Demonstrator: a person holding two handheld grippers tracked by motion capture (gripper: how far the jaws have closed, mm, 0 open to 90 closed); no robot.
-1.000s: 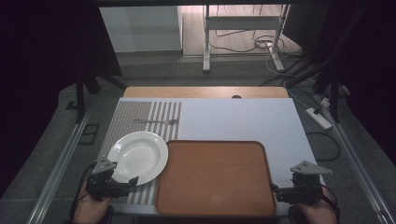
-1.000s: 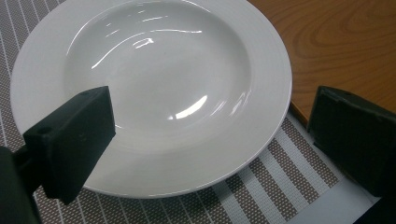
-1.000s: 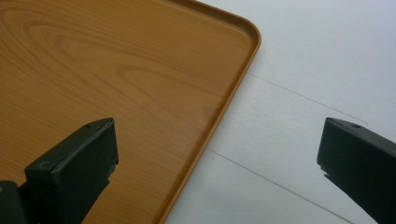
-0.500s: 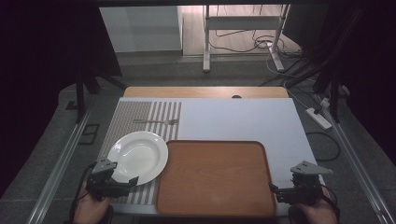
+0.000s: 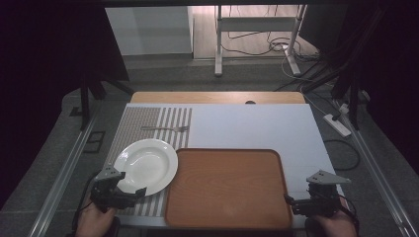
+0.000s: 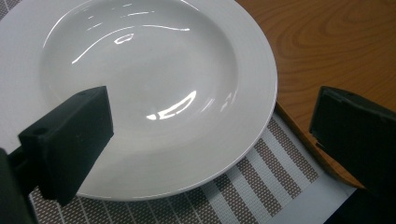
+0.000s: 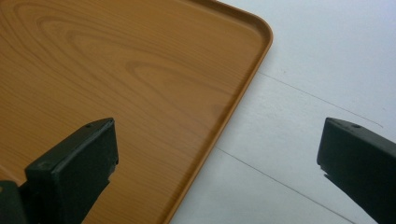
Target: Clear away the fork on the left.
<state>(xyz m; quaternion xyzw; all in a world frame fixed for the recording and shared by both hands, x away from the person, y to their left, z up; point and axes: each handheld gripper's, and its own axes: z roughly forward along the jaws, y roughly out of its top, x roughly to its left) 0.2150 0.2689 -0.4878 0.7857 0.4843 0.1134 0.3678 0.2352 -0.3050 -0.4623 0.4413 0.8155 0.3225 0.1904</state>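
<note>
Jaws spread wide on both: the left gripper (image 5: 140, 192) hovers at the near rim of the round white ceramic plate (image 5: 146, 165) on the striped placemat (image 5: 148, 121), the right gripper (image 5: 288, 199) straddling the wooden tray's (image 5: 228, 186) near right edge

No readable text, no labels, no brands, no numbers, no signs — plate, tray, mat and table surfaces all unmarked.

Left gripper (image 5: 132, 193) low at near left, jaws apart, right gripper (image 5: 291, 201) near right, seemingly likewise
</note>
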